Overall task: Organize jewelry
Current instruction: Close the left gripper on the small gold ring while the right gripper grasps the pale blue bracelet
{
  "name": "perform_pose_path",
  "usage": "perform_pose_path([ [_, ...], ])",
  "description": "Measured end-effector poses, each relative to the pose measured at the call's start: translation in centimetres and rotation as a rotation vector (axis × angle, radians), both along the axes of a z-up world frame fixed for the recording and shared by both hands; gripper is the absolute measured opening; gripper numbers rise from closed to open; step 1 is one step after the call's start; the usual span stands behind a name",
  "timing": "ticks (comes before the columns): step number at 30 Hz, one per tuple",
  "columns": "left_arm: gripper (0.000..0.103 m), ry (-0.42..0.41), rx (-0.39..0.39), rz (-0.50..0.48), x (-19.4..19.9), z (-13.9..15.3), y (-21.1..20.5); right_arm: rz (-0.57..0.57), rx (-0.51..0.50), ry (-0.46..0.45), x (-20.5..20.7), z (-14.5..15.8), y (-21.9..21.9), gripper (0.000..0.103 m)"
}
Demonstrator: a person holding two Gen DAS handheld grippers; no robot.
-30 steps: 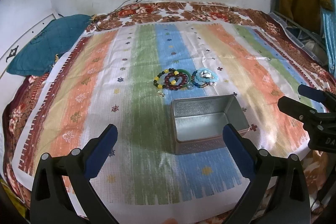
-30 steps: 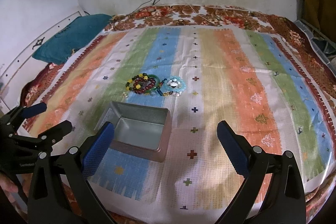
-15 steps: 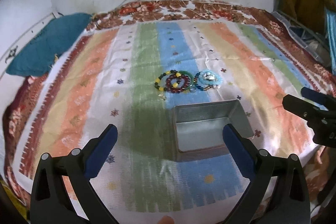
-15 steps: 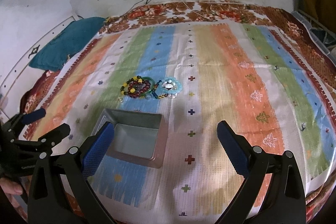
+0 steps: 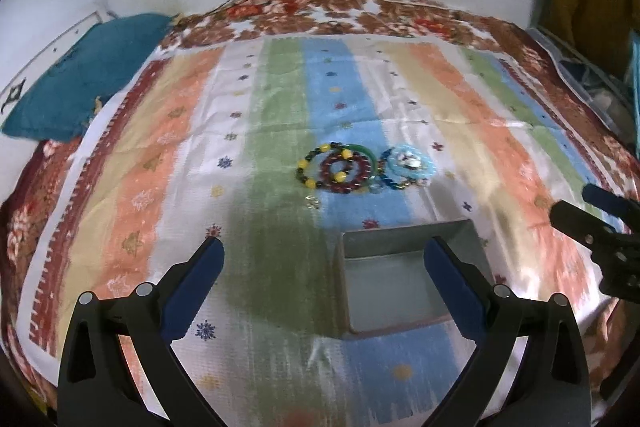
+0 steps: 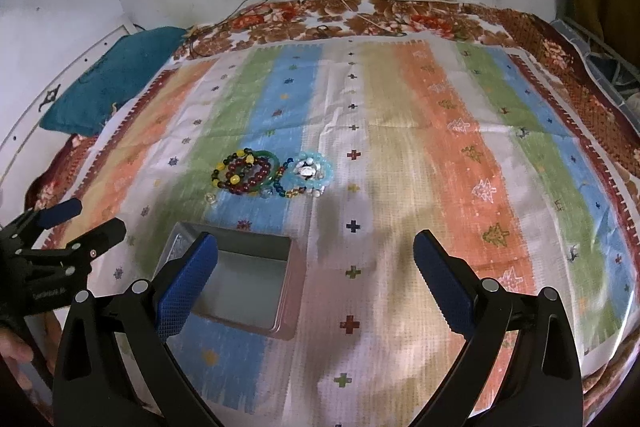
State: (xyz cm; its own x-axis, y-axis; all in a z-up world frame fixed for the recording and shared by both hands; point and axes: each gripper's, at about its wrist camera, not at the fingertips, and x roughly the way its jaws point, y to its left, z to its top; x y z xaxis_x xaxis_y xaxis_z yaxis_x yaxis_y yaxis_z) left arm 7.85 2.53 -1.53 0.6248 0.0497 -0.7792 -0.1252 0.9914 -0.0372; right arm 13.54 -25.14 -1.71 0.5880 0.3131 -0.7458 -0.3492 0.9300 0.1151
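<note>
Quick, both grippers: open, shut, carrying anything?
Left gripper: open, holding nothing, above the striped cloth.
Right gripper: open, holding nothing, near the rectangular silver metal tin.

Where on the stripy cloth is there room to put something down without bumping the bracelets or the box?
Lots of room on the orange and green stripes right of the metal box and the bracelets. The stripes left of them, toward the teal pillow, are bare too. It is crowded where the bracelets overlap, just beyond the box. Both tongs, left and right, are open and empty.
</note>
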Motion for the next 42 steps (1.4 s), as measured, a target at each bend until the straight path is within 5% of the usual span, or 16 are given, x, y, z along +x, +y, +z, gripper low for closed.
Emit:
perform_pose_path([
  [13,0.097,0.059,-0.022,0.032,2.6,-1.6,1.2,-0.010,-0.015,0.027,2.8,-0.4,0.9,0.099],
  [17,0.097,0.084,-0.089,0.040,3.6,-2.3,2.1,-0.008,-0.020,0.046,3.8,-0.8,1.3,0.099],
  [42,0.097,0.238,-0.098,0.056,9.5,-6.1,3.7,-0.022,0.018,0.222,10.9,-4.6,2.5,0.099],
])
